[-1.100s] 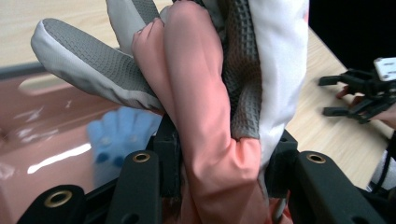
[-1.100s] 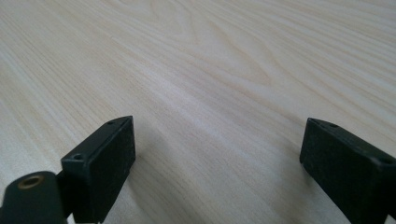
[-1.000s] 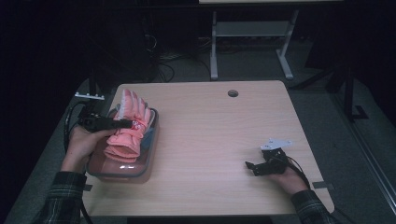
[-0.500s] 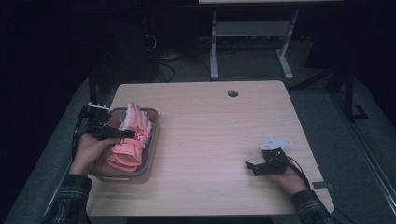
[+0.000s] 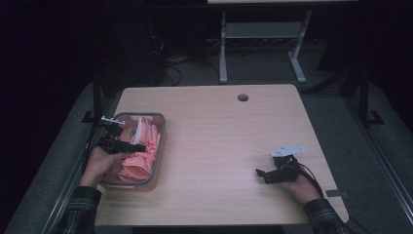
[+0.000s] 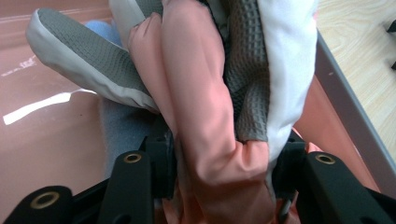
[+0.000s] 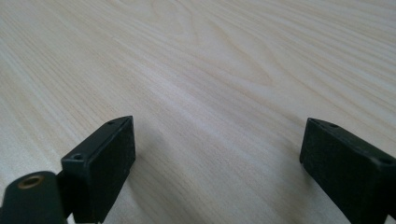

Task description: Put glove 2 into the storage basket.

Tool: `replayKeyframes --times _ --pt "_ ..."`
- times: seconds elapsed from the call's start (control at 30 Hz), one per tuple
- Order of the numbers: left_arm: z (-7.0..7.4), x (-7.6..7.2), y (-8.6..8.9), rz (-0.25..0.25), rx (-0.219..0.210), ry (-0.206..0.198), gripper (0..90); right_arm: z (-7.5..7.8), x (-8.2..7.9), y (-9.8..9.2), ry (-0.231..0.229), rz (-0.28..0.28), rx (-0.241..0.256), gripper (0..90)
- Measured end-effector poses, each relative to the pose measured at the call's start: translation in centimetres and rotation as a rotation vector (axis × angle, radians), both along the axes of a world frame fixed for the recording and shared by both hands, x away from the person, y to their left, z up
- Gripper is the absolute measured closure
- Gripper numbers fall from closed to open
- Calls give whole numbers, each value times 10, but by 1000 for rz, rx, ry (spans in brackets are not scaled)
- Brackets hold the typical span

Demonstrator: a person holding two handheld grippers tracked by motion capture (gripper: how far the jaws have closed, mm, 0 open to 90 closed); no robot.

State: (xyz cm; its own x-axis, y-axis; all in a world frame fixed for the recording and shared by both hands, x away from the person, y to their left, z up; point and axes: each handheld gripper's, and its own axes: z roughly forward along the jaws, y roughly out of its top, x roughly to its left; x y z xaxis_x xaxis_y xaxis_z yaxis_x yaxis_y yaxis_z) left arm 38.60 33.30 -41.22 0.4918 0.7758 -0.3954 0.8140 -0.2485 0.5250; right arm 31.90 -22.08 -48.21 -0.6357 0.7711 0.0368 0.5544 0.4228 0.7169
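A light wooden table (image 5: pixel 214 146) filled the centre of the high view, with a small round hole (image 5: pixel 242 97) near its far edge at about 12 o'clock. A grey-rimmed tray (image 5: pixel 158 146) sat at the table's 9 o'clock side and held a bundle of pink cloth (image 5: pixel 139 161). In the left gripper view this bundle appeared as pink cloth (image 6: pixel 196 93) folded together with grey waffle-textured fabric (image 6: pixel 245 79) and white fabric (image 6: pixel 287 70), above the tray's reddish floor (image 6: pixel 51 140). The left gripper (image 5: pixel 127 146) lay over the tray, its jaws clenched on the pink cloth, which was pinched between them in its own view (image 6: pixel 224 182). The right gripper (image 5: pixel 265 173) rested at about 4 o'clock on bare wood, well apart from the tray, its jaws released and spread wide over the table surface (image 7: pixel 215 154).
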Motion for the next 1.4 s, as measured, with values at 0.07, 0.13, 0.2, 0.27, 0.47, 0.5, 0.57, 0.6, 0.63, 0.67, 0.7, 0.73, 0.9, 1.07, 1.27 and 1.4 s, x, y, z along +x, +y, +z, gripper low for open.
replayKeyframes --times 0.07,0.13,0.2,0.27,0.47,0.5,0.57,0.6,0.63,0.67,0.7,0.73,0.9,1.07,1.27,1.4 --pt "-1 0 2 4 -13 0 493 0 0 0 0 0 0 98" --pt "-1 1 3 15 -40 0 424 0 0 0 1 -1 0 98" --pt "0 2 5 9 -44 1 362 0 0 0 1 -1 0 98" --pt "3 2 5 11 -44 -9 297 0 0 0 1 -1 0 98" --pt "19 -2 7 14 -13 -59 181 0 0 0 0 -1 1 98" --pt "22 -3 7 19 -19 -67 176 0 0 0 0 -1 1 98" --pt "28 -4 8 20 -15 -85 167 0 0 0 1 -1 0 98" --pt "32 -5 9 19 -10 -97 165 0 0 0 1 -1 1 98" --pt "37 -7 10 29 -12 -111 163 0 0 0 0 -1 0 98" --pt "41 -8 11 25 -9 -124 158 0 0 0 1 0 0 98" --pt "44 -9 12 25 -6 -137 157 0 0 0 1 -1 1 98" --pt "49 -11 12 28 -6 -153 155 0 0 0 0 0 1 98" --pt "64 -16 10 17 -12 -205 149 0 0 0 0 -1 2 98" --pt "74 -17 0 -8 0 -251 144 0 0 0 1 -1 1 97" --pt "83 -21 -19 -43 -23 -298 144 0 0 0 0 -2 1 98" --pt "88 -24 -34 -71 -29 -321 144 0 0 0 0 -2 2 98"
